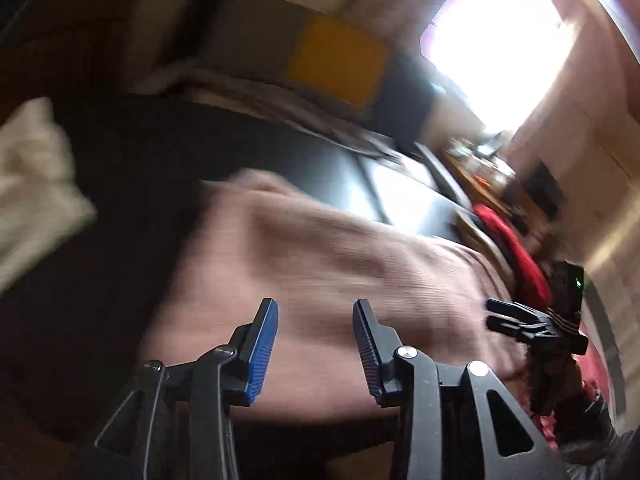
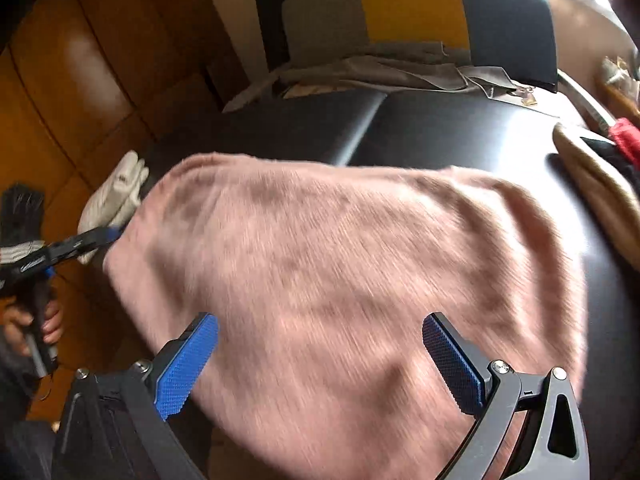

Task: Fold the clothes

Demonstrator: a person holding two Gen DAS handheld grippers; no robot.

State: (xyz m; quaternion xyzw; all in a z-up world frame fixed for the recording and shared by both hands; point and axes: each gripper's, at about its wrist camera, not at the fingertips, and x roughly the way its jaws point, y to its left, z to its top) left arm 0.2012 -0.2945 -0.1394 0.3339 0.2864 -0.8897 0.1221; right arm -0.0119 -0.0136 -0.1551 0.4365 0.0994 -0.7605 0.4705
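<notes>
Pink garment (image 2: 340, 264) beneath both wide-open hand-held grippers (image 2: 320, 364).

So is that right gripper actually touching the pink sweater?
Cannot tell. In its own view the right gripper is open over the pink sweater, with no cloth between its pads, but motion blur hides whether it rests on the fabric.

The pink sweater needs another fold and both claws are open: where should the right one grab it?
Judging by its lie, grip the pink sweater at its near hem, coming in low from the near table edge, where the cloth overhangs and the right claw already straddles it.
</notes>
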